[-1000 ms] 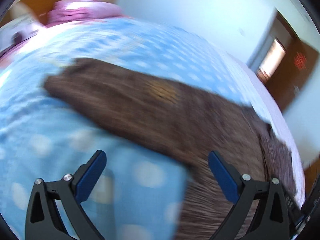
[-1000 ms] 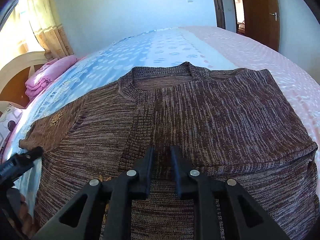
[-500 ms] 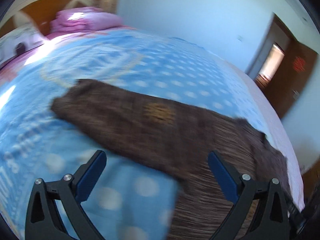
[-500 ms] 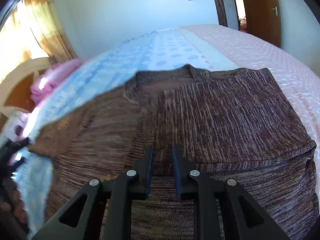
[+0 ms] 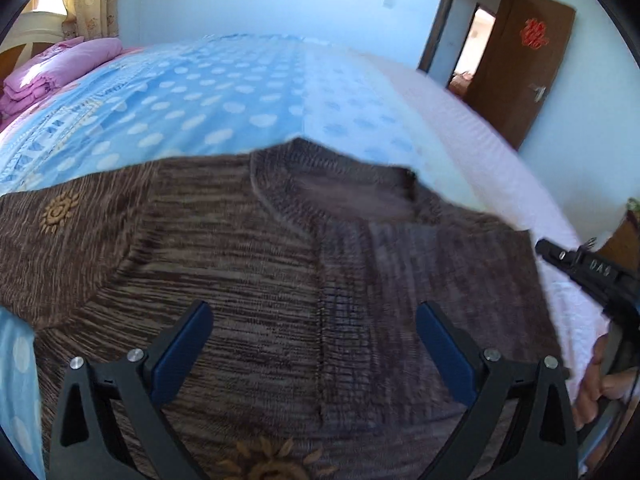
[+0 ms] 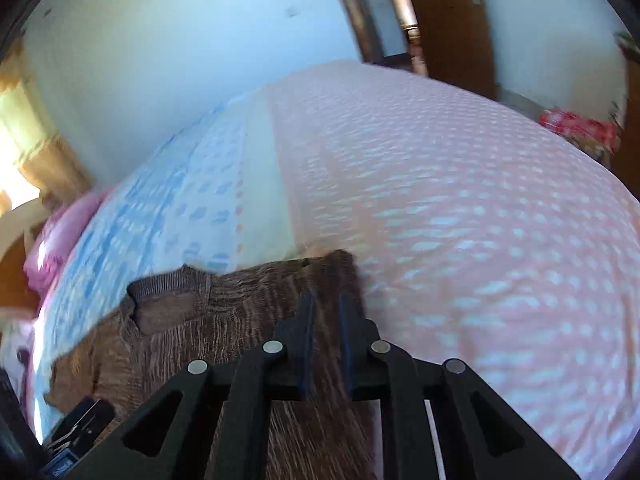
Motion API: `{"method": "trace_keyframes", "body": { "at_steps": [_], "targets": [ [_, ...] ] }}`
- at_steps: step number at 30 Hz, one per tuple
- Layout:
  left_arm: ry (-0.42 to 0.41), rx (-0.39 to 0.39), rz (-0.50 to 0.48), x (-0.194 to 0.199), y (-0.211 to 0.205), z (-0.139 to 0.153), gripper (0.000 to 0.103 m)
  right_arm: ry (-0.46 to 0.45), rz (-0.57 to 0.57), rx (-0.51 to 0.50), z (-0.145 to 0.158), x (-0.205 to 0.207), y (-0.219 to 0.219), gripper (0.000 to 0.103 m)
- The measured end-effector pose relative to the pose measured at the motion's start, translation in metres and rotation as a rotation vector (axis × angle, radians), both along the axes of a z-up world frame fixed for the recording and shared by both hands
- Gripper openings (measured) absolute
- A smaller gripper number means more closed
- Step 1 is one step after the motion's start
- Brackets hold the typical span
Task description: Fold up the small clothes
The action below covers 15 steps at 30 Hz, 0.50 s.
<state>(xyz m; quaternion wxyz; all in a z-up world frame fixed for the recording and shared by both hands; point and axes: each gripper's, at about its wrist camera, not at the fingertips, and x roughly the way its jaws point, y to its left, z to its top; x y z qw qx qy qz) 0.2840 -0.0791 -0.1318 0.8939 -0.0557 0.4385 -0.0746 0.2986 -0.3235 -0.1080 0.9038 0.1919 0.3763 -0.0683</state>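
Note:
A brown knit sweater (image 5: 280,264) with orange sun motifs lies spread flat on the bed, collar pointing away; it also shows in the right wrist view (image 6: 200,328). My left gripper (image 5: 312,320) is open and empty, hovering over the sweater's chest. My right gripper (image 6: 325,310) has its jaws nearly closed with a narrow gap, above the sweater's right edge; nothing is visibly between the fingers. Its body shows at the right edge of the left wrist view (image 5: 592,276), held in a hand.
The bed has a blue dotted sheet (image 5: 200,104) on the left and a pink dotted sheet (image 6: 480,208) on the right. A folded pink quilt (image 5: 60,68) lies at the far left. A brown door (image 5: 520,60) stands open beyond the bed.
My left gripper has swung right, from the left sleeve to over the sweater's chest. My right gripper has swung right, from the sweater's middle to its right edge.

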Motion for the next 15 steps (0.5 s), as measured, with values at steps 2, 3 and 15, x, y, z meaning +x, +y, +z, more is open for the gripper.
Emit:
{"method": "trace_keyframes", "body": {
  "at_steps": [2,3,15],
  "targets": [
    [0.023,0.077,0.034,0.003,-0.004,-0.013,0.102,0.05,0.04,-0.057,-0.009,0.021,0.005,0.011],
    [0.009,0.101,0.034,-0.002,-0.005,-0.012,0.102,0.09,0.033,-0.071,-0.018,0.032,0.005,0.007],
    [0.0,0.159,0.03,-0.006,-0.011,-0.017,0.103,-0.027,0.001,-0.043,-0.001,0.004,0.011,0.0]
  ]
}}
